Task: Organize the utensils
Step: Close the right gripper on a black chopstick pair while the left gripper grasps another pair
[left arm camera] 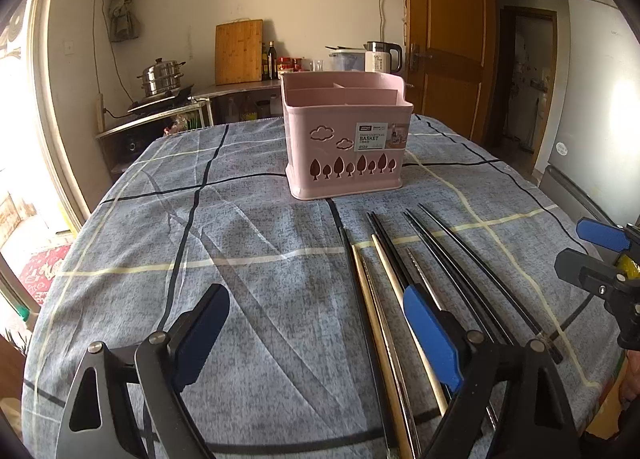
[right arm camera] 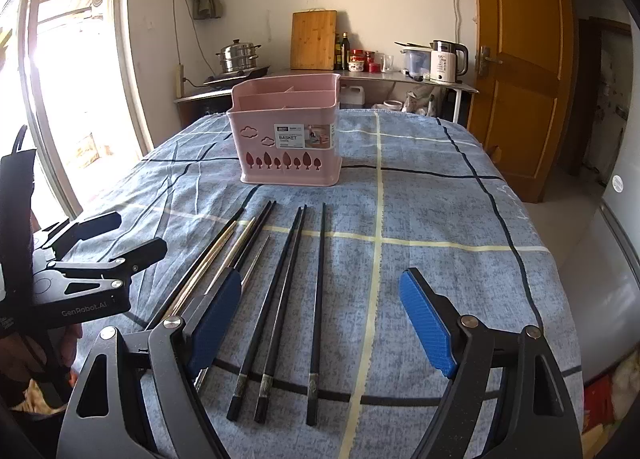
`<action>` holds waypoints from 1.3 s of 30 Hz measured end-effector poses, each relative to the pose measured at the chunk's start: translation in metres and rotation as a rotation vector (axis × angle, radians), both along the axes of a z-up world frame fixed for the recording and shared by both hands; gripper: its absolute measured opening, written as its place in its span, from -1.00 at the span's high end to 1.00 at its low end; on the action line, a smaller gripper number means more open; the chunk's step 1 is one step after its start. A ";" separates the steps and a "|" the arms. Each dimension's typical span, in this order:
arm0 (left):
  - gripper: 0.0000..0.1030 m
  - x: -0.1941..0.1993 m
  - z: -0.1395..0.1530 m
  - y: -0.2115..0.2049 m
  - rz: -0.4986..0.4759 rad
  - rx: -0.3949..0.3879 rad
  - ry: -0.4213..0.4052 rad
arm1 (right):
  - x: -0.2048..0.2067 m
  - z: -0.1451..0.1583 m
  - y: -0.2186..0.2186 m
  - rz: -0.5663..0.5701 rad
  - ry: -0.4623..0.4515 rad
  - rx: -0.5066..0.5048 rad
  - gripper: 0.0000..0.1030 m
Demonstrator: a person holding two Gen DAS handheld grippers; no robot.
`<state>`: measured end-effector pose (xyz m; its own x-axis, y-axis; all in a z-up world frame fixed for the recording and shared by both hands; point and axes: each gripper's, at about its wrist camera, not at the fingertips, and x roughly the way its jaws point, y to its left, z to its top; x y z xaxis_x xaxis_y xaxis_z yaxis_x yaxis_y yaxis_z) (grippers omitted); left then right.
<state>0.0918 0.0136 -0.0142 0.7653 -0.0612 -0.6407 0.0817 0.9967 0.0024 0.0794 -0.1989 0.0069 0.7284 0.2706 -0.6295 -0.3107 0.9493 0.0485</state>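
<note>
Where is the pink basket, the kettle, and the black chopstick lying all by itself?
pink basket [right arm camera: 288, 155]: right wrist view, on its front wall.
kettle [right arm camera: 442, 65]: right wrist view, on its white body.
lone black chopstick [right arm camera: 318, 299]: right wrist view, mid-shaft.

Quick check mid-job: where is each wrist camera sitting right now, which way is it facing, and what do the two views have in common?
Left wrist: on the left gripper, facing forward and down over the table to the basket; its open fingers show, with the right gripper at the right edge.
Right wrist: on the right gripper, facing the same way; open fingers straddle black chopsticks, left gripper at left.
Shared: basket, chopsticks, tablecloth, counter, door.
</note>
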 end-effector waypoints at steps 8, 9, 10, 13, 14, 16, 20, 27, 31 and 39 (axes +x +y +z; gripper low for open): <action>-0.42 0.071 -0.012 0.007 0.000 -0.064 0.140 | 0.052 -0.010 0.010 0.015 0.080 -0.038 -0.13; -0.36 0.079 -0.013 0.008 -0.002 -0.074 0.147 | 0.059 -0.012 0.010 0.012 0.095 -0.042 -0.03; -0.30 0.084 -0.015 0.009 -0.007 -0.085 0.154 | 0.067 -0.016 0.011 0.013 0.112 -0.044 0.03; -0.16 0.101 -0.021 0.010 -0.018 -0.115 0.198 | 0.087 -0.025 0.014 0.016 0.159 -0.049 0.24; -0.14 0.105 -0.023 0.009 -0.022 -0.120 0.211 | 0.093 -0.028 0.014 0.018 0.175 -0.047 0.28; -0.06 0.113 -0.027 0.006 -0.037 -0.121 0.233 | 0.103 -0.034 0.015 0.022 0.201 -0.042 0.34; 0.14 0.124 -0.035 -0.002 -0.066 -0.109 0.271 | 0.119 -0.044 0.019 0.030 0.243 -0.032 0.50; 0.56 0.133 -0.038 -0.009 -0.084 -0.074 0.292 | 0.135 -0.056 0.030 0.056 0.294 -0.041 0.62; 0.67 0.134 -0.038 -0.017 -0.092 -0.044 0.315 | 0.138 -0.057 0.036 0.064 0.295 -0.063 0.65; 0.88 0.140 -0.038 -0.032 -0.113 0.036 0.335 | 0.144 -0.056 0.039 0.060 0.315 -0.085 0.88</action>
